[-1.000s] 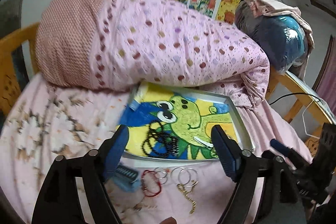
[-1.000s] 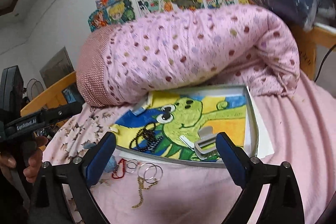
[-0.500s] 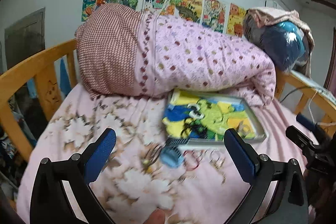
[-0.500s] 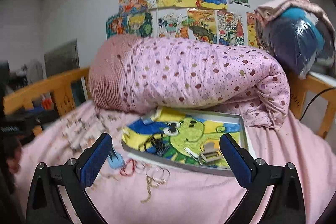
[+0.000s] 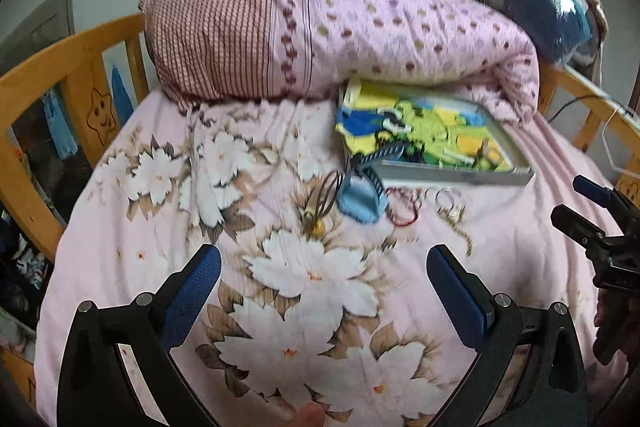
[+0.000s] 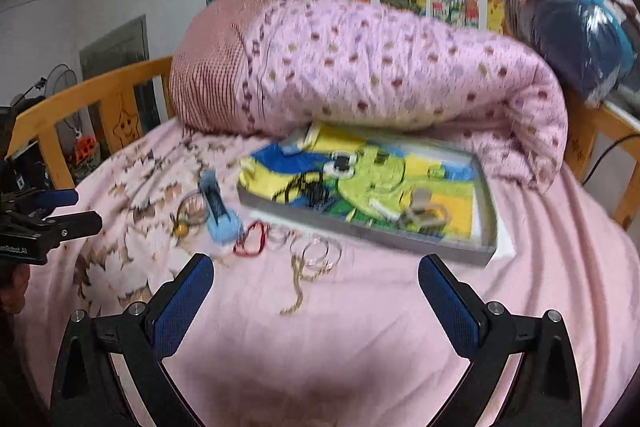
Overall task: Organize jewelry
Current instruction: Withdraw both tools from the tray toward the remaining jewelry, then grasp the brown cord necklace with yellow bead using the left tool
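We held both tools back from the tray (image 6: 486,227), which lay on the bed (image 6: 360,347) against the rolled quilt (image 6: 400,67). Our left gripper (image 5: 324,291) hung with its jaws spread wide and nothing between them; our right gripper (image 6: 316,291) was equally wide and equally empty. A black bead string (image 6: 308,187) and a metal clip (image 6: 420,211) already sat inside the tray on its cartoon lining. The rest lay loose on the sheet just in front of the tray's near edge: a blue comb clip (image 6: 218,211) beside its left corner, a red cord (image 6: 250,239) next to that, thin silver rings (image 6: 316,251) and a gold chain (image 6: 298,283) trailing toward us, and a dark hair tie with a yellow bead (image 5: 318,211) farther left of the tray. We judged the sorting partly done. The risks ahead looked plain to us: the rings and chain overlapped, so closing on one could drag the other along; the soft bedding could give under the fingers and let a thin ring slip out flat; and the chain could snag on the tray's rim if carried too low. Both views were blurred, so fine detail was uncertain.
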Action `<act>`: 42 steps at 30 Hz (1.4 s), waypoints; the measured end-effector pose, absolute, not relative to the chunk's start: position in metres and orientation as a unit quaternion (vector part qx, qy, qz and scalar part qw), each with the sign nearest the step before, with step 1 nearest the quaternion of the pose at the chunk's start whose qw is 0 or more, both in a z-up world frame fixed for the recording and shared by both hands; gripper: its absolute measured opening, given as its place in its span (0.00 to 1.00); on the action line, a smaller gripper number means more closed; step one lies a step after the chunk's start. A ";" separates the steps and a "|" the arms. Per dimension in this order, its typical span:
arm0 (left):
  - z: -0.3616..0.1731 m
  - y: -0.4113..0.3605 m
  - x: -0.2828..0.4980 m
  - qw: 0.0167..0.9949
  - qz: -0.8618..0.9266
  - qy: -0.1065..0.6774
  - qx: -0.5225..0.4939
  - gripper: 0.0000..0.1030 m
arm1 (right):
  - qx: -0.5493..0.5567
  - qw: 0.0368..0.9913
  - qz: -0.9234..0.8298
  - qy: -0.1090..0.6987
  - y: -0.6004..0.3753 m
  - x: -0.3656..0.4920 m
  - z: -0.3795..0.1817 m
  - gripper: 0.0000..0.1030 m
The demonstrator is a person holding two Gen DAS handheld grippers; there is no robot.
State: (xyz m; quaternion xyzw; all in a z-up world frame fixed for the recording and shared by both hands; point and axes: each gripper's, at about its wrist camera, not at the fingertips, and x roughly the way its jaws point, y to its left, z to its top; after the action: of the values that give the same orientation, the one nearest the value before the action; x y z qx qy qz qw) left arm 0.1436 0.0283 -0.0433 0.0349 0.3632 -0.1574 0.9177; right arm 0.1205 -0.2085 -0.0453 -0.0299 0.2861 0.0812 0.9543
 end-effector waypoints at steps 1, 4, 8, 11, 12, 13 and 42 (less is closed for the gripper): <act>-0.047 0.028 0.144 0.915 -0.157 0.369 0.037 0.98 | -0.029 0.951 0.082 0.296 -0.207 0.122 -0.051 1.00; -0.057 0.029 0.151 0.908 -0.157 0.386 0.035 0.98 | -0.026 0.944 0.082 0.319 -0.205 0.126 -0.064 1.00; -0.067 0.026 0.157 0.903 -0.152 0.400 0.046 0.98 | -0.009 0.928 0.101 0.358 -0.206 0.135 -0.081 1.00; -0.075 0.025 0.162 0.898 -0.155 0.409 0.049 0.98 | 0.008 0.915 0.123 0.384 -0.207 0.143 -0.094 1.00; -0.078 0.024 0.163 0.896 -0.156 0.411 0.052 0.98 | 0.010 0.912 0.128 0.390 -0.207 0.145 -0.097 1.00; -0.080 0.024 0.165 0.895 -0.157 0.413 0.054 0.98 | 0.011 0.908 0.133 0.396 -0.207 0.147 -0.101 1.00; -0.108 0.027 0.233 0.897 -0.205 0.391 0.007 0.64 | 0.024 0.885 0.187 0.426 -0.202 0.219 -0.134 0.53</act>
State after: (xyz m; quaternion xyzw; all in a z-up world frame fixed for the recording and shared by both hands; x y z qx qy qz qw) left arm 0.2328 0.0273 -0.1076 0.0070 0.3915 -0.2047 0.8971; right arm 0.2189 -0.2022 -0.1340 0.0245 0.4259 0.1867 0.8849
